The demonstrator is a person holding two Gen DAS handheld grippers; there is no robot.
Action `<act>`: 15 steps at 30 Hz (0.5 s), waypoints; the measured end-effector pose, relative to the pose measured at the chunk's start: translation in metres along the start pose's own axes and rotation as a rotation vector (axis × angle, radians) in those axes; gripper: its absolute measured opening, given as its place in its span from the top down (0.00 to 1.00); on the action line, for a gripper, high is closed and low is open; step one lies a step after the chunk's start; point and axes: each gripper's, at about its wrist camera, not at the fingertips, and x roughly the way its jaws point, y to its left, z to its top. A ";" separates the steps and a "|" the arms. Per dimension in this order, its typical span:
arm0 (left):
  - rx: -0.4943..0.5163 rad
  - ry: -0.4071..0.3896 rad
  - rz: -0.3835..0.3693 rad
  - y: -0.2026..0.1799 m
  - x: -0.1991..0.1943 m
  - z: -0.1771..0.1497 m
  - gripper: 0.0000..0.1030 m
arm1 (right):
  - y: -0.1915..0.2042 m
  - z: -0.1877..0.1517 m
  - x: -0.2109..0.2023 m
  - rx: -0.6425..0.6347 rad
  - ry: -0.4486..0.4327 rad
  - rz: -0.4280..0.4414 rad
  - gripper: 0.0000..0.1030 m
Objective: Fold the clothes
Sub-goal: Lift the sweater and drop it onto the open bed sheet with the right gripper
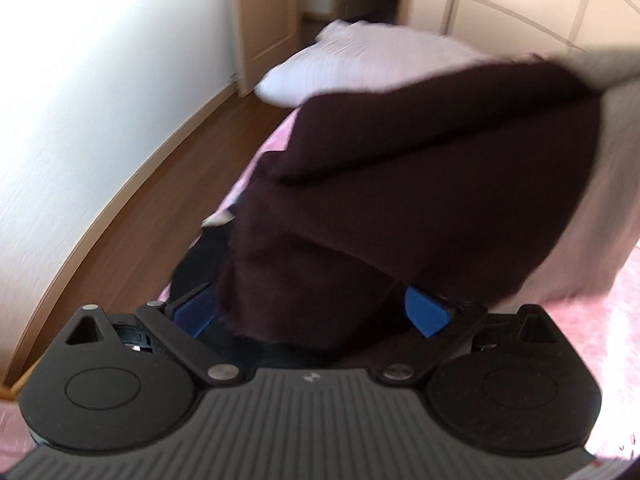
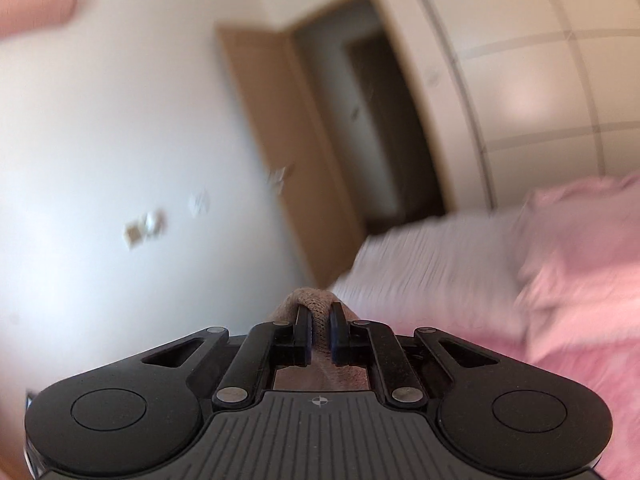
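no readable writing is seen. right gripper (image 2: pixel 320 332) is clamped on beige knit fabric (image 2: pixel 314 300), aimed near level toward the door (image 2: pixel 288 152); left gripper (image 1: pixel 310 312) is spread apart around a maroon garment (image 1: pixel 420 168).

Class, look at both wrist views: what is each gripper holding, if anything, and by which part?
The right gripper pinches a folded edge of beige knit fabric. Dark maroon cloth lies between the left gripper's wide fingers; whether they grip it cannot be told.

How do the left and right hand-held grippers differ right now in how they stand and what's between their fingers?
The left hand-held gripper has its blue-padded fingers spread wide, dark maroon cloth draped between them; the right hand-held gripper is pinched nearly shut on a narrow fold of beige knit fabric. The left looks down at the bed; the right looks out more level, toward the wall and door. Both views are motion-blurred.
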 end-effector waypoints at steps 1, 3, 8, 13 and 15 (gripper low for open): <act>0.018 -0.015 -0.022 -0.010 -0.006 0.002 0.04 | -0.007 0.009 -0.014 0.004 -0.036 -0.012 0.96; 0.056 -0.045 -0.066 -0.032 -0.019 0.004 0.04 | -0.020 0.027 -0.043 -0.001 -0.106 -0.043 0.96; 0.154 -0.110 -0.191 -0.102 -0.054 -0.001 0.04 | -0.053 0.070 -0.126 -0.042 -0.253 -0.144 0.96; 0.237 -0.128 -0.328 -0.181 -0.089 -0.024 0.04 | -0.091 0.117 -0.199 -0.060 -0.261 -0.267 0.95; 0.276 -0.132 -0.359 -0.213 -0.100 -0.036 0.04 | -0.109 0.125 -0.207 -0.109 -0.137 -0.304 0.89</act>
